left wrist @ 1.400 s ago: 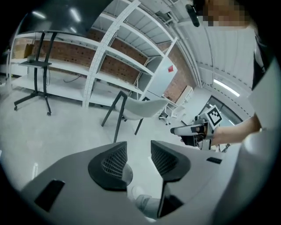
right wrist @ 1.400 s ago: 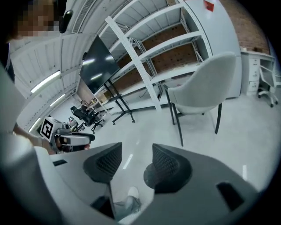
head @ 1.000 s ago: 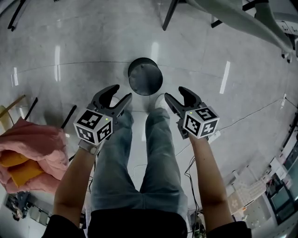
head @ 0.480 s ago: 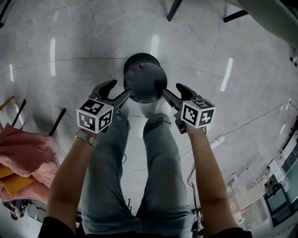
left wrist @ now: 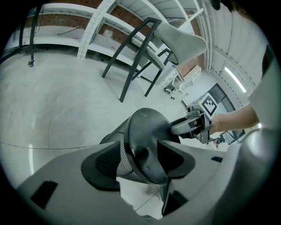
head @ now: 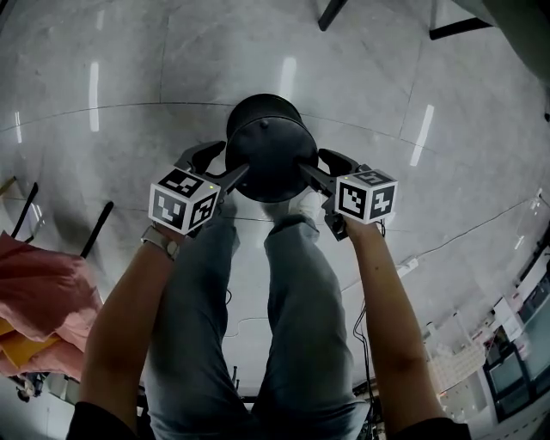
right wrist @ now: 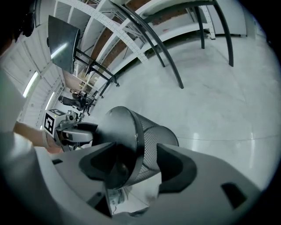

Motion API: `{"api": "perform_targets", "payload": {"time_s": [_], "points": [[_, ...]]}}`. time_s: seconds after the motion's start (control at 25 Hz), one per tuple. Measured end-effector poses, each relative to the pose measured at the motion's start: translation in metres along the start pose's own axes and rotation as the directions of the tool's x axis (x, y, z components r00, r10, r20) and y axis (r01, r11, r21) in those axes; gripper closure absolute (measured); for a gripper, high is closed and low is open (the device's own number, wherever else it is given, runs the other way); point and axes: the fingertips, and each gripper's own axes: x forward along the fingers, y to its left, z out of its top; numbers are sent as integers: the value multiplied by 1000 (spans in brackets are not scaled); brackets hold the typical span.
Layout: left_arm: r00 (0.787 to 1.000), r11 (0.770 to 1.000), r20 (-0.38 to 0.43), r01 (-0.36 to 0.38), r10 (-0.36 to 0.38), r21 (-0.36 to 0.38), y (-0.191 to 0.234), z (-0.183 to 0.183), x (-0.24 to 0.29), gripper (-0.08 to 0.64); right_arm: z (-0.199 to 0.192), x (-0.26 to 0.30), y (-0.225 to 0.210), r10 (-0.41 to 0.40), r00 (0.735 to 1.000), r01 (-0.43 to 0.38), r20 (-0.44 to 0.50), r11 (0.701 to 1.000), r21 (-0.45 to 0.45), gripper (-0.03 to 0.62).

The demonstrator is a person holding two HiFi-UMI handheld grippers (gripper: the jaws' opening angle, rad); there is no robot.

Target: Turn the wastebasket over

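Note:
A black mesh wastebasket [head: 268, 146] stands on the grey floor with its solid bottom facing up, just in front of my feet. My left gripper [head: 229, 163] is at its left side and my right gripper [head: 313, 163] at its right. In the left gripper view the jaws [left wrist: 140, 163] stand wide and straddle the raised bottom edge of the basket [left wrist: 145, 134], one pad over the mesh wall, the other over the solid disc. The right gripper [right wrist: 136, 166] straddles the opposite edge of the basket [right wrist: 131, 132] the same way. Neither pair of pads visibly presses on it.
Dark chair legs [head: 331, 13] stand just beyond the basket. A pink cloth [head: 43, 301] lies at the left with black rods [head: 94, 230] on the floor beside it. A cable [head: 447, 236] runs across the floor at the right. My legs and white shoes [head: 302, 204] are right behind the basket.
Both grippers have sunk from above my knees down to the basket. Their jaws now straddle its upper edge on either side. The basket has not moved.

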Motion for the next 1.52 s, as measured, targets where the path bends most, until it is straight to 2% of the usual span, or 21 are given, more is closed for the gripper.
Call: {"api": "perform_targets", "payload": {"time_s": [0.12, 0.28, 0.44, 0.6, 0.76, 0.96, 1.08, 1.24, 1.4, 1.52], "points": [[1000, 1000, -21, -3, 3, 2, 3, -3, 4, 310, 0, 4, 3, 39, 999, -39, -9, 999, 11, 302], [1000, 1000, -11, 22, -22, 18, 6, -5, 7, 319, 0, 6, 2, 59, 998, -59, -11, 998, 23, 307], [998, 998, 36, 40, -42, 44, 8, -8, 4, 324, -3, 6, 5, 44, 999, -44, -22, 999, 12, 322], [995, 998, 87, 53, -56, 38, 14, -12, -6, 327, 1, 0, 16, 22, 1000, -22, 23, 1000, 4, 399], [987, 996, 132, 83, -86, 29, 22, -21, -21, 328, -2, 4, 34, 47, 998, -48, 40, 999, 11, 402], [977, 993, 178, 118, -118, 11, 37, -38, -45, 328, 1, 6, 69, 98, 994, -96, 53, 995, -40, 428], [979, 996, 182, 93, -91, -3, 51, -49, -66, 337, 0, 10, 100, 146, 989, -143, 31, 986, -80, 428], [987, 1000, 160, 12, -10, -11, 74, -63, -92, 364, -2, 22, 143, 199, 980, -198, -11, 970, -141, 439], [992, 998, 114, -54, 56, -16, 89, -77, -99, 371, -6, 30, 167, 241, 969, -246, -49, 954, -172, 438], [990, 995, 104, -97, 98, -18, 98, -87, -104, 376, -11, 36, 182, 297, 951, -308, -86, 933, -187, 438]]}}
